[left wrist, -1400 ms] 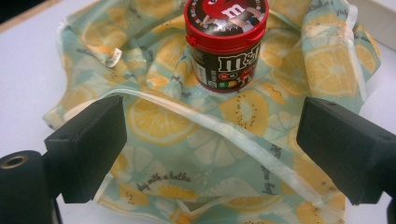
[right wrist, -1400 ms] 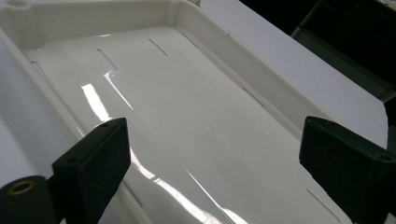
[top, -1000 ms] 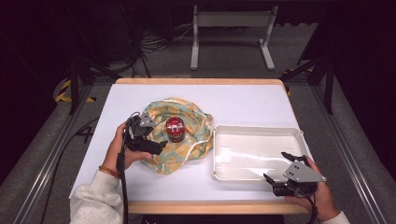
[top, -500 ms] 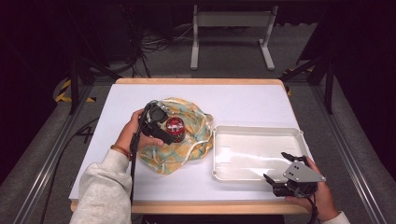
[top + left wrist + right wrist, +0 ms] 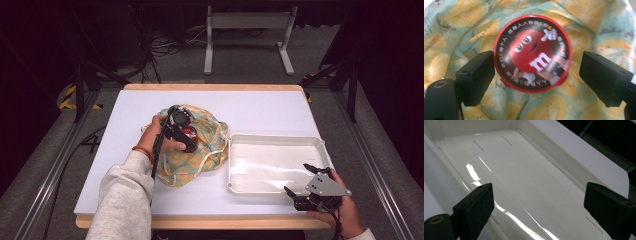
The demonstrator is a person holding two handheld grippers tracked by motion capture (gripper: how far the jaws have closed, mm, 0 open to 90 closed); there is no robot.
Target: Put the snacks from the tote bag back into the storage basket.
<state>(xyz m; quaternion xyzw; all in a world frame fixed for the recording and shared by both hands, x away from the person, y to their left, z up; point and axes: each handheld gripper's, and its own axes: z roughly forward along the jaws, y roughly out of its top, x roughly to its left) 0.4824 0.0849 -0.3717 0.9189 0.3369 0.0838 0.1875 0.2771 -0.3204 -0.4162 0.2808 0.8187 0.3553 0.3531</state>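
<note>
A round red M&M's tin [image 5: 532, 52] lies on a crumpled cloth bag printed with orange slices [image 5: 461, 27]. My left gripper [image 5: 535, 75] hovers right over the tin, open, with one jaw on each side of it and not pressing. From above, the left gripper [image 5: 181, 131] sits on top of the bag [image 5: 202, 150], with the red tin [image 5: 190, 132] peeking out beside it. Over the near right corner of the white tray [image 5: 272, 139] my right gripper [image 5: 310, 182] is held open with nothing between its jaws. The tray's glossy floor [image 5: 529, 187] is bare.
A white board [image 5: 260, 107] covers the wooden table. The bag's white drawstring [image 5: 210, 159] loops toward the tray. Beyond the table's far edge stand a metal frame [image 5: 247, 30] and cables on the floor.
My left gripper has moved from the bag's left side onto its top and now straddles the tin. The right gripper has stayed put.
</note>
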